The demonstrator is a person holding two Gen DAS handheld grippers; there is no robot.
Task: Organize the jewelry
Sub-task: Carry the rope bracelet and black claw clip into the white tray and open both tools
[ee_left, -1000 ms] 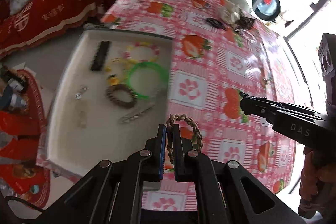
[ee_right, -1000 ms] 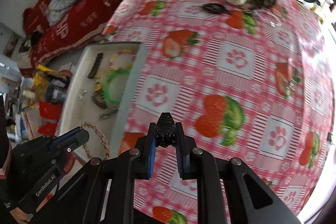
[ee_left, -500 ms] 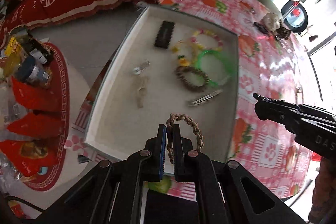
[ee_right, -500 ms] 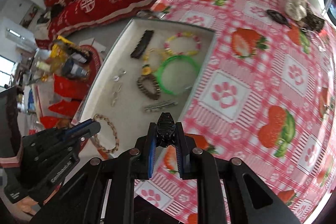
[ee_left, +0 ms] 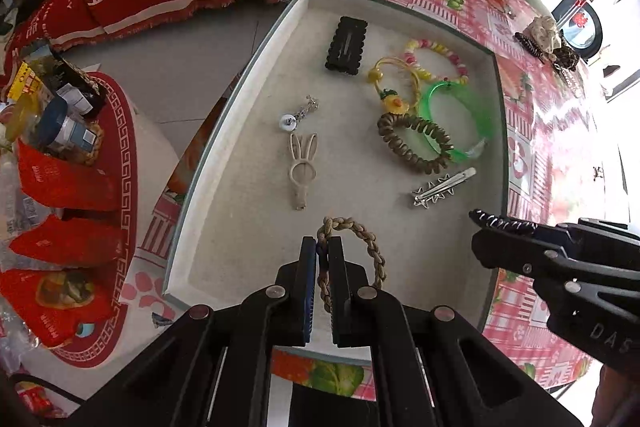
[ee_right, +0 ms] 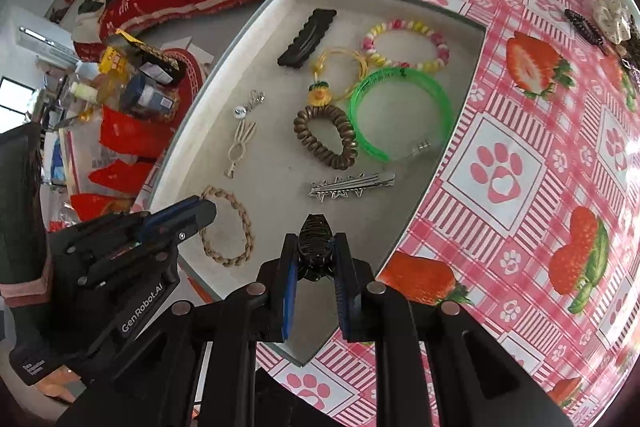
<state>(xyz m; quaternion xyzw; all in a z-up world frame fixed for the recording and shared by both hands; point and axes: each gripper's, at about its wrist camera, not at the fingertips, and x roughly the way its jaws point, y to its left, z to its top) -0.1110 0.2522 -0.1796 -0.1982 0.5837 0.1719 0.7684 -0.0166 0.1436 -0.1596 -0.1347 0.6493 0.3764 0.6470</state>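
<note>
A grey tray [ee_left: 224, 163] [ee_right: 452, 131] lies on the strawberry tablecloth and holds several hair clips and bracelets. My left gripper [ee_left: 322, 249] is shut on a tan braided bracelet [ee_left: 370, 243] and holds it over the tray's near end; the bracelet also shows in the right wrist view [ee_right: 236, 223]. My right gripper [ee_right: 315, 255] is shut on a black claw hair clip [ee_right: 314, 239] over the tray's near right part; the clip's tip shows in the left wrist view [ee_left: 500, 223].
In the tray lie a black clip [ee_left: 346, 45], a beaded bracelet [ee_left: 436, 59], a green bangle [ee_left: 456, 119], a brown coil tie [ee_left: 412, 147], a silver clip [ee_left: 442, 187] and a rabbit clip [ee_left: 302, 169]. More items [ee_right: 600, 19] sit far back. A cluttered stool [ee_left: 60, 147] stands left.
Both grippers have moved left from over the tablecloth to over the tray and come lower, each still holding its item.
</note>
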